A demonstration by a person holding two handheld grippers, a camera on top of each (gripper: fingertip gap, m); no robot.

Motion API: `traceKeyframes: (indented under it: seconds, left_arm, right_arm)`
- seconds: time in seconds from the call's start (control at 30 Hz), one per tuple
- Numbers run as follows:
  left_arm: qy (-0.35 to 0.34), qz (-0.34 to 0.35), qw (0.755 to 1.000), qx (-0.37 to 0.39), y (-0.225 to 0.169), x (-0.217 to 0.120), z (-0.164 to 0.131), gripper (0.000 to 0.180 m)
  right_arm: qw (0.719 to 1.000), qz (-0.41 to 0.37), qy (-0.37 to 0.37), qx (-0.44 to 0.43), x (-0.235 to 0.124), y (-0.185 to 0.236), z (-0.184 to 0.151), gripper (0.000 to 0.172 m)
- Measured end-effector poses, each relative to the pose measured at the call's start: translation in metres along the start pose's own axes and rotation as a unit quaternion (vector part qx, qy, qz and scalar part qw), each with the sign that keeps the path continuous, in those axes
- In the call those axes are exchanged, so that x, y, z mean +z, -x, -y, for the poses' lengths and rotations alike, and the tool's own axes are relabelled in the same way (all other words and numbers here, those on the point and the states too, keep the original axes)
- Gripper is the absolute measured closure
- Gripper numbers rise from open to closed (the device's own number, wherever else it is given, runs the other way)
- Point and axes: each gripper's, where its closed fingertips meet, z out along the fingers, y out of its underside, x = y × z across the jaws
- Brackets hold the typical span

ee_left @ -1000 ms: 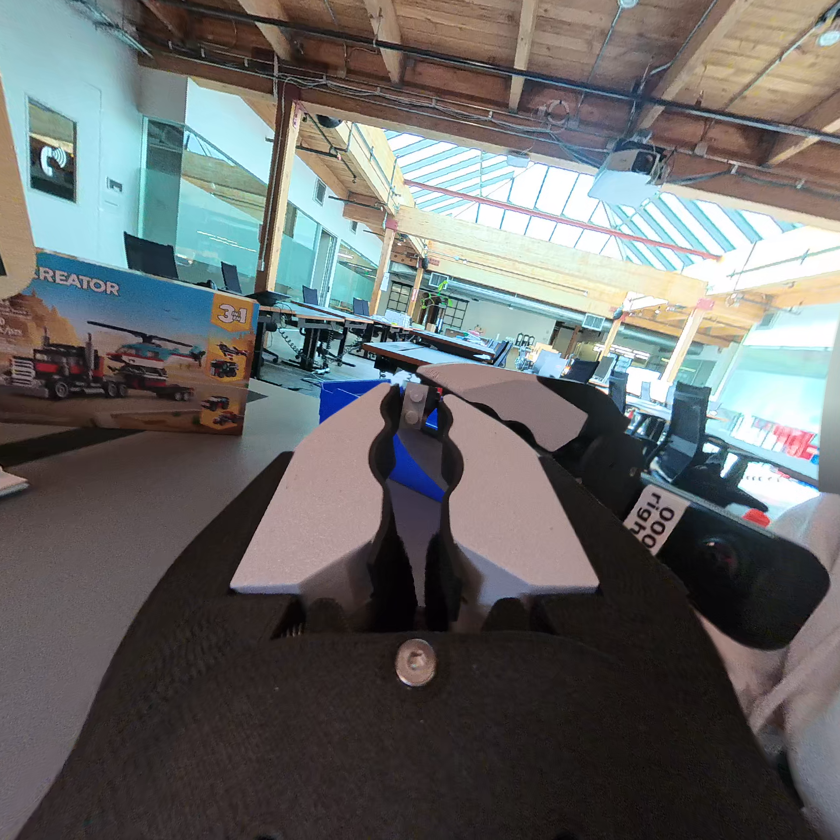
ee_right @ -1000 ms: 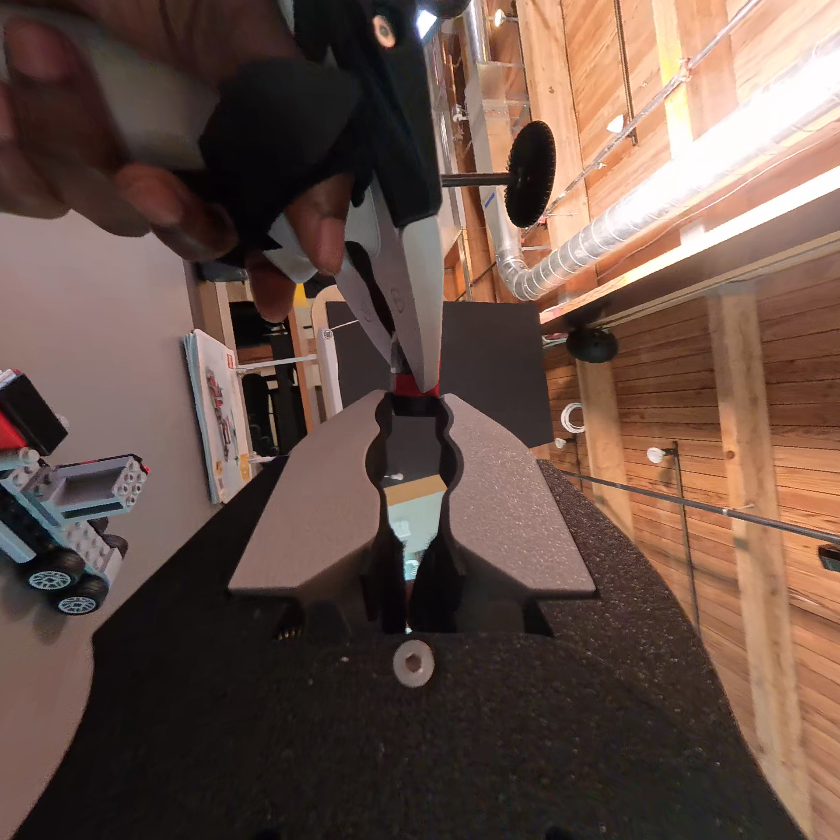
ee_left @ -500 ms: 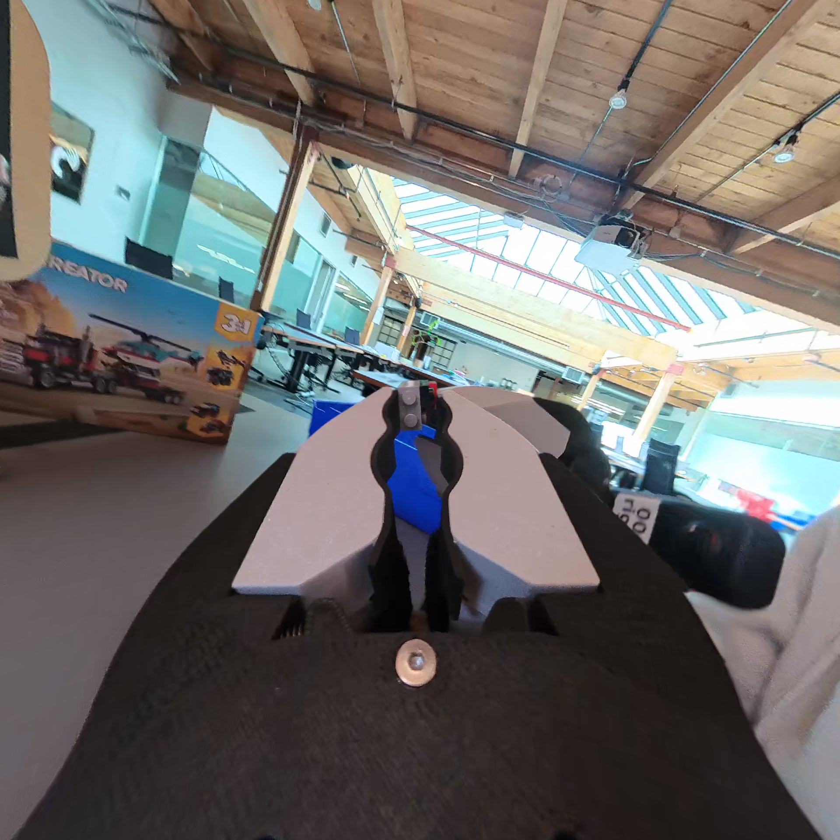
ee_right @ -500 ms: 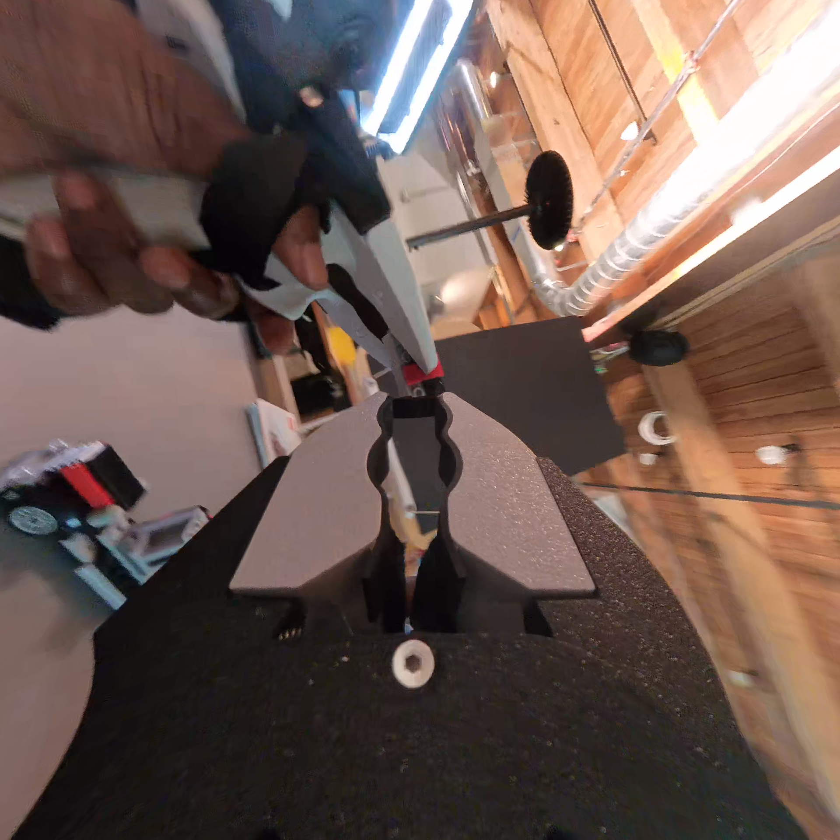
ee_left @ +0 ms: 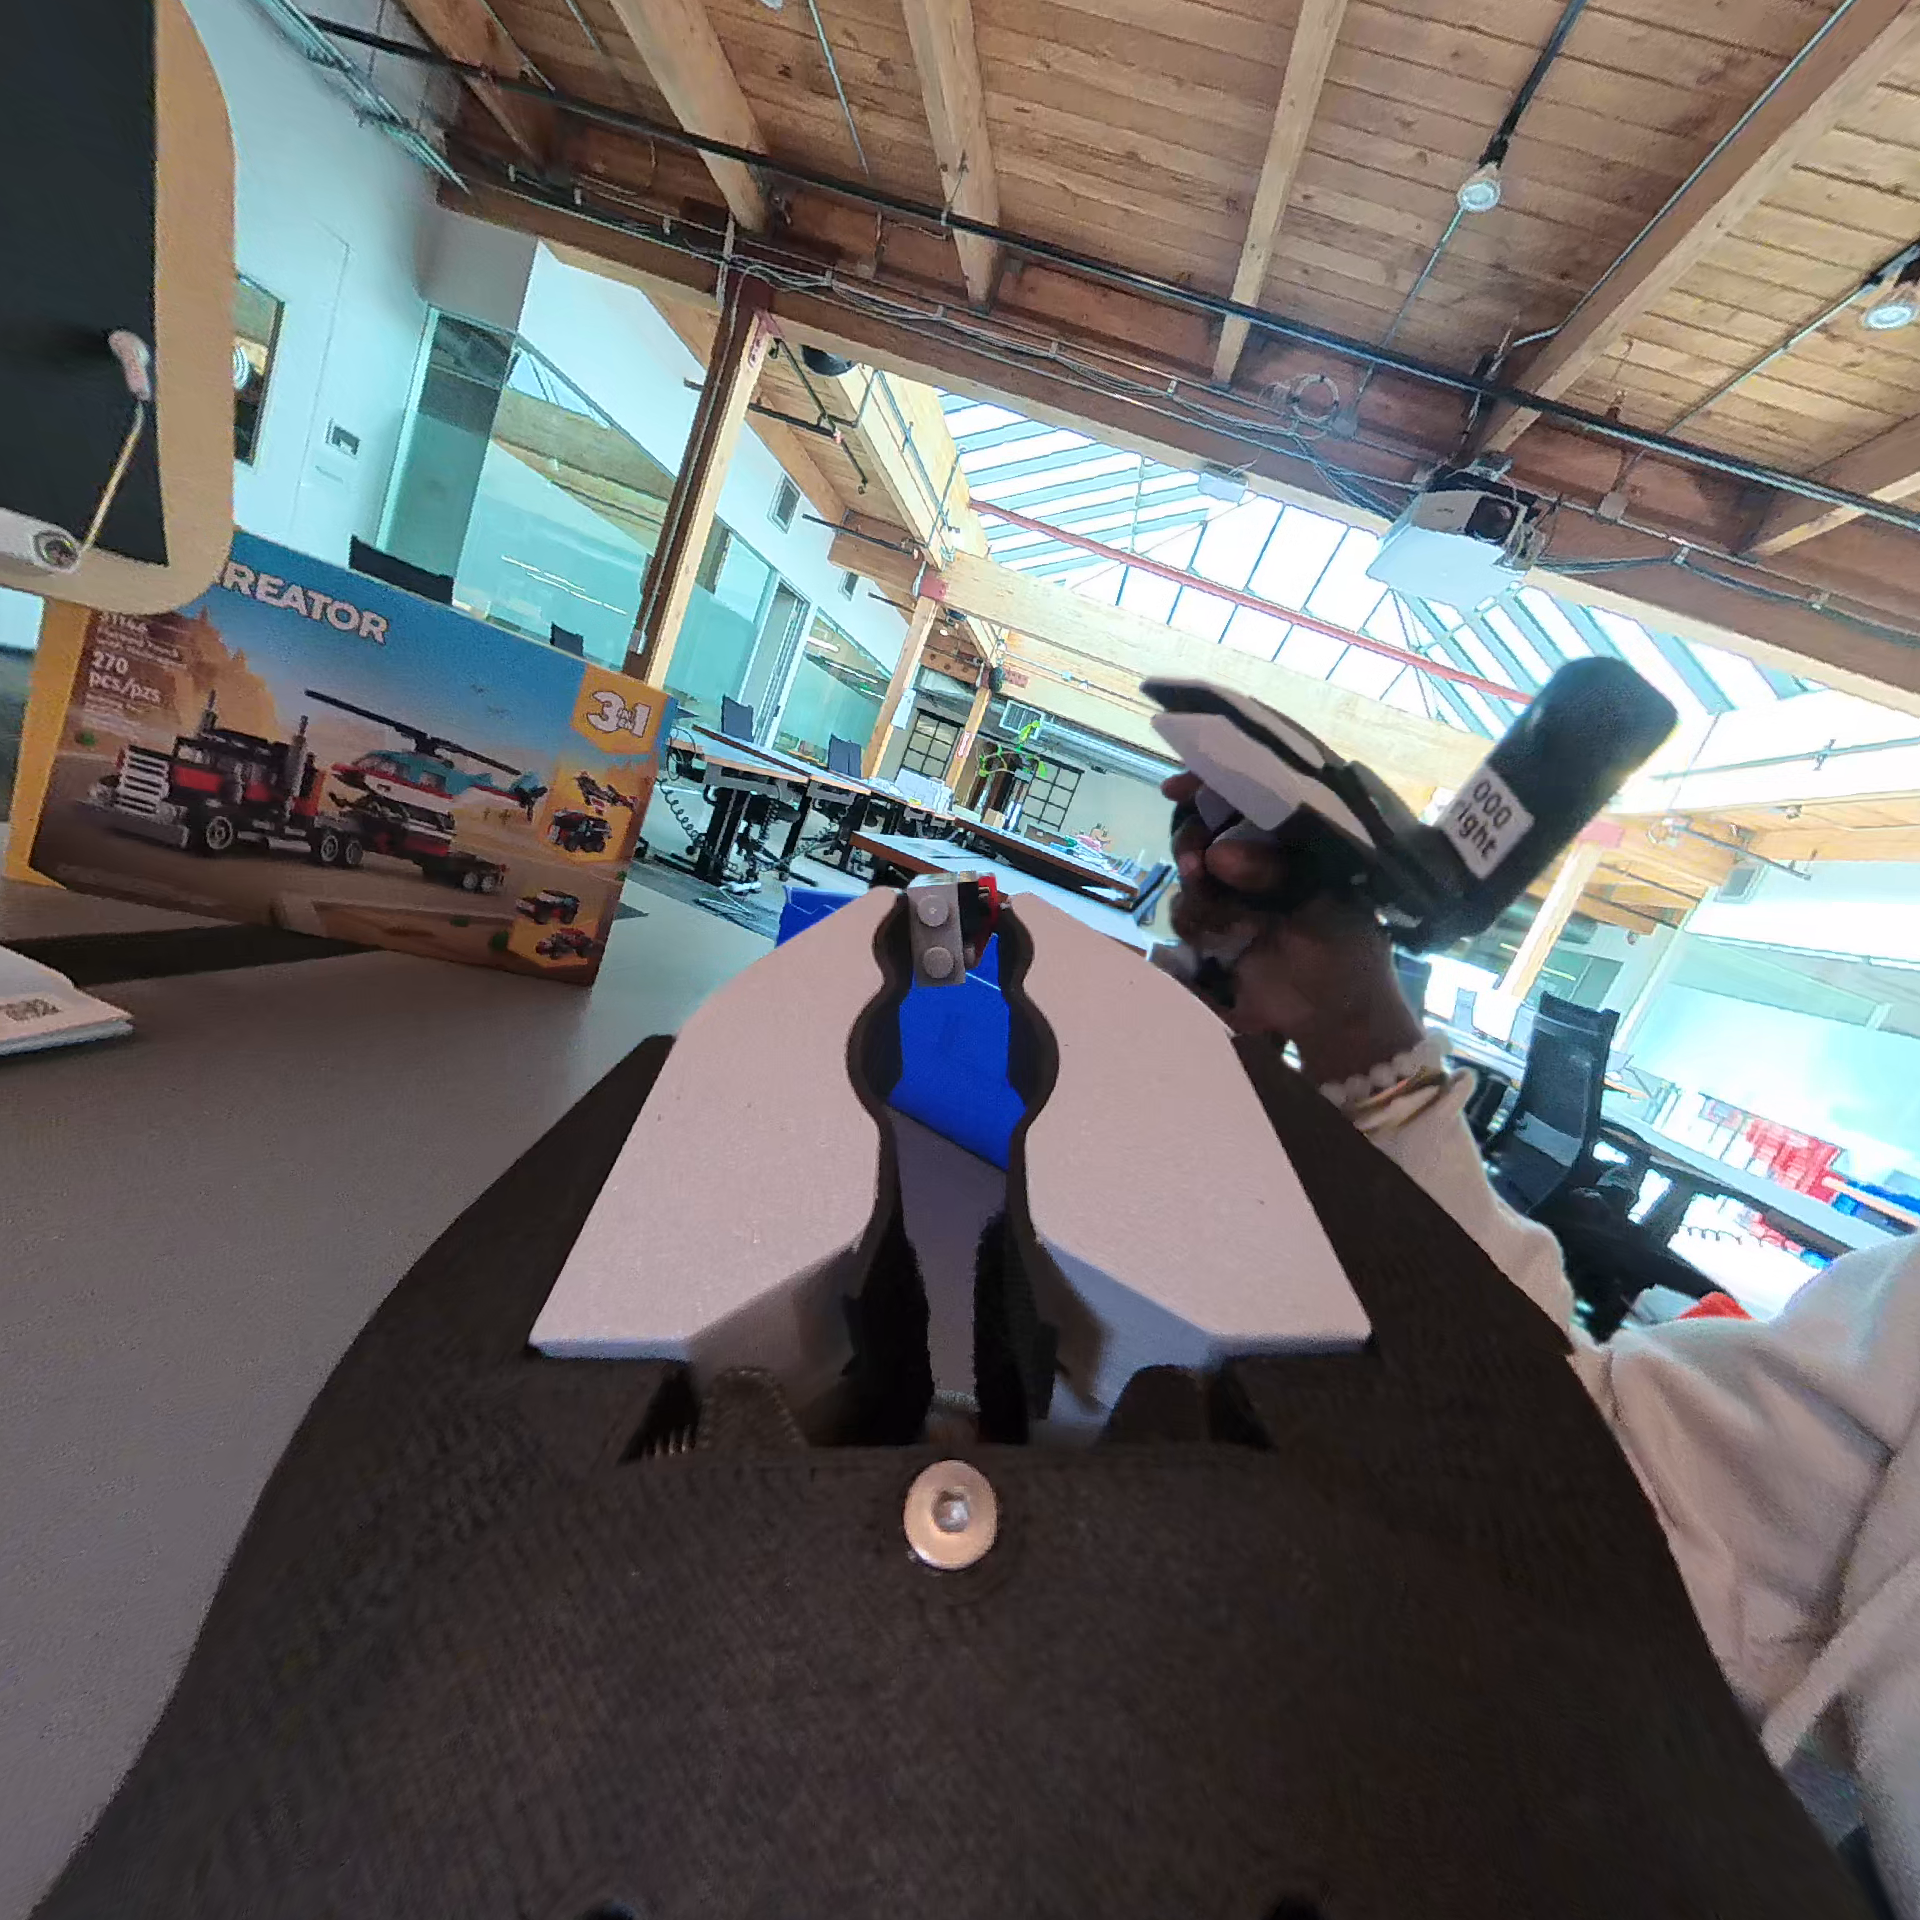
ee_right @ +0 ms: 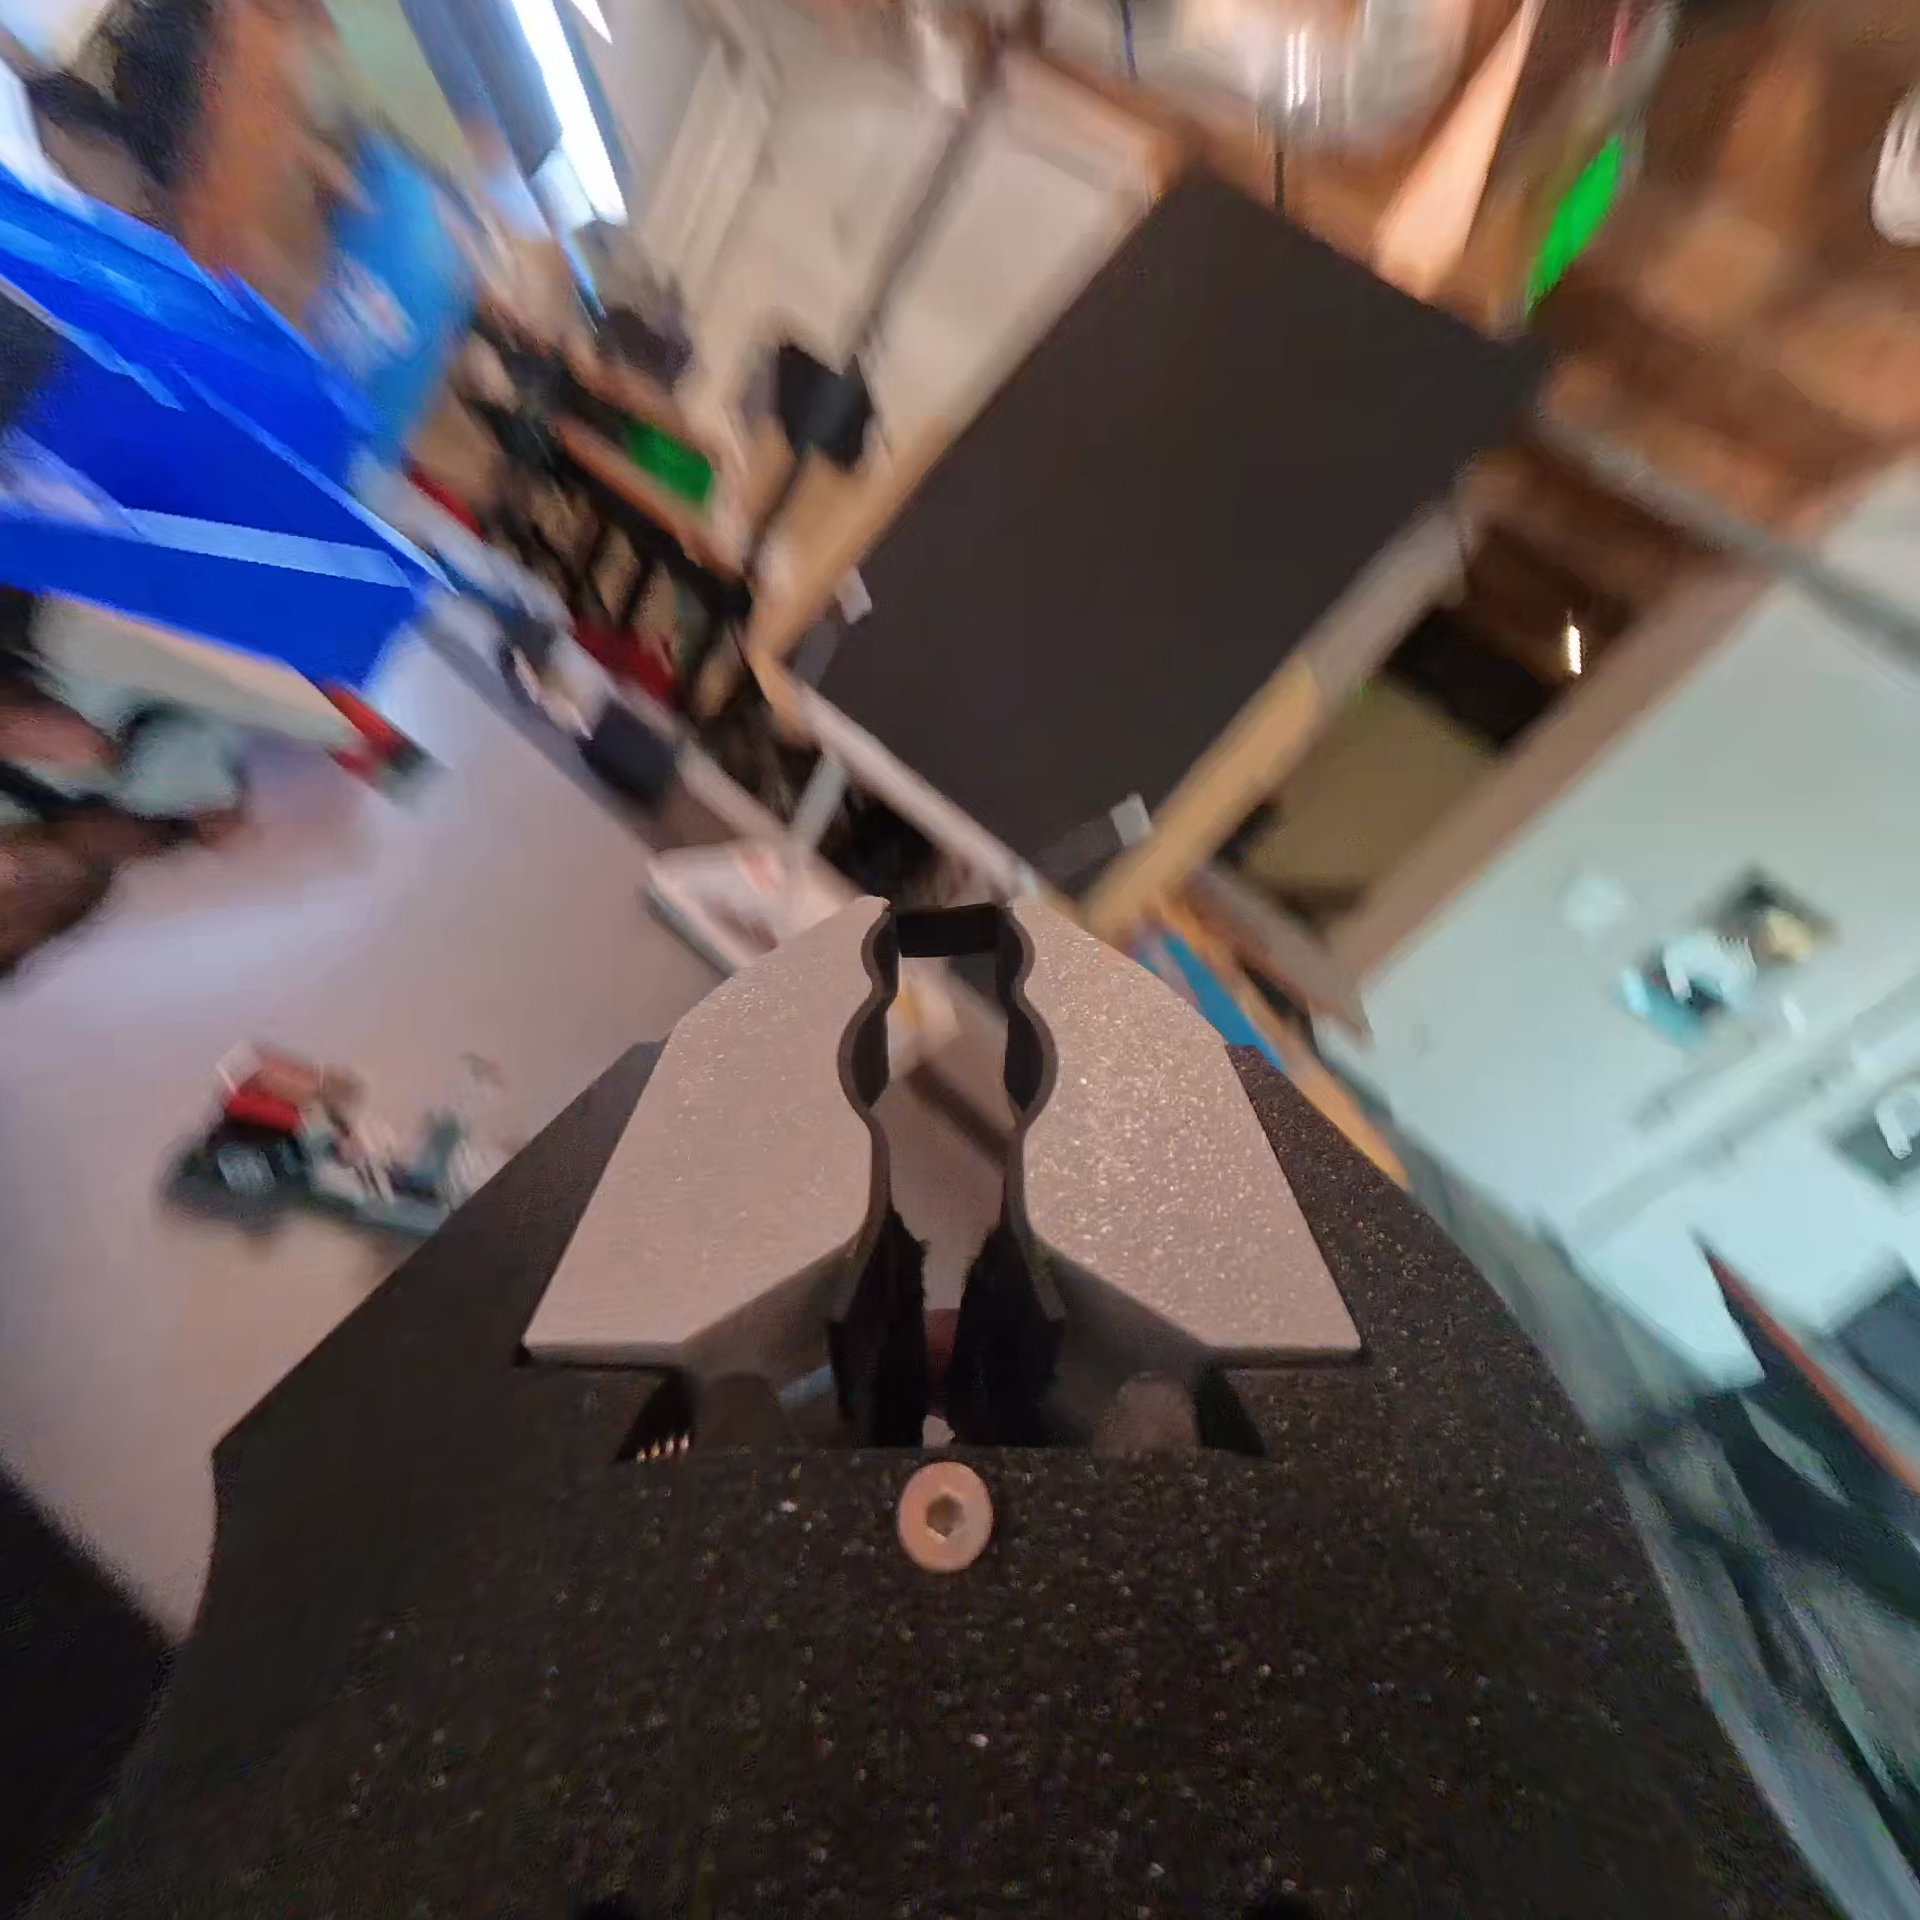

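To the left of your left gripper [ee_left: 951, 904], a toy set box [ee_left: 332, 790] stands on the grey bench [ee_left: 208, 1195], with an open booklet [ee_left: 52, 1013] at the far left edge. Straight ahead of it sits a blue bin [ee_left: 956, 1049]. Overhead you have a wooden beam ceiling [ee_left: 1143, 156] and a projector [ee_left: 1449, 530]; office desks [ee_left: 790, 790] stretch beyond.

Right wrist view's a smeared mess: toy truck [ee_right: 312, 1143] and blue bin [ee_right: 187, 499] barely readable, bin cut off.
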Motion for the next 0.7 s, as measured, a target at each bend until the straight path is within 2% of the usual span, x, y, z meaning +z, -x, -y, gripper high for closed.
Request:
traceKeyframes:
  seconds: [0.07,0.17,0.27,0.3,0.4,0.53,0.7]
  left_arm:
    - [0.005,-0.005,1.000,-0.015,0.001,0.001,-0.004,0.166]
    - [0.016,-0.009,1.000,-0.021,0.000,0.003,-0.011,0.166]
    - [0.030,-0.011,0.999,-0.009,-0.003,0.005,-0.017,0.165]
    - [0.034,-0.011,0.999,-0.002,-0.003,0.006,-0.019,0.165]
    - [0.043,-0.010,0.999,0.018,-0.005,0.006,-0.022,0.166]
    - [0.046,-0.012,0.999,0.017,-0.006,0.007,-0.023,0.166]
    - [0.044,-0.012,0.999,0.011,-0.005,0.006,-0.022,0.166]
  right_arm:
    - [0.989,-0.036,0.142,0.016,-0.035,-0.039,-0.043,0.154]
    - [0.942,-0.093,0.315,0.075,-0.098,-0.077,-0.109,0.154]
    - [0.890,-0.128,0.416,0.132,-0.140,-0.092,-0.157,0.154]
    - [0.879,-0.125,0.438,0.141,-0.146,-0.091,-0.168,0.146]
    - [0.866,-0.098,0.473,0.129,-0.150,-0.086,-0.185,0.123]
    - [0.868,-0.095,0.477,0.094,-0.148,-0.087,-0.186,0.112]
    - [0.886,-0.070,0.448,0.100,-0.140,-0.080,-0.180,0.101]
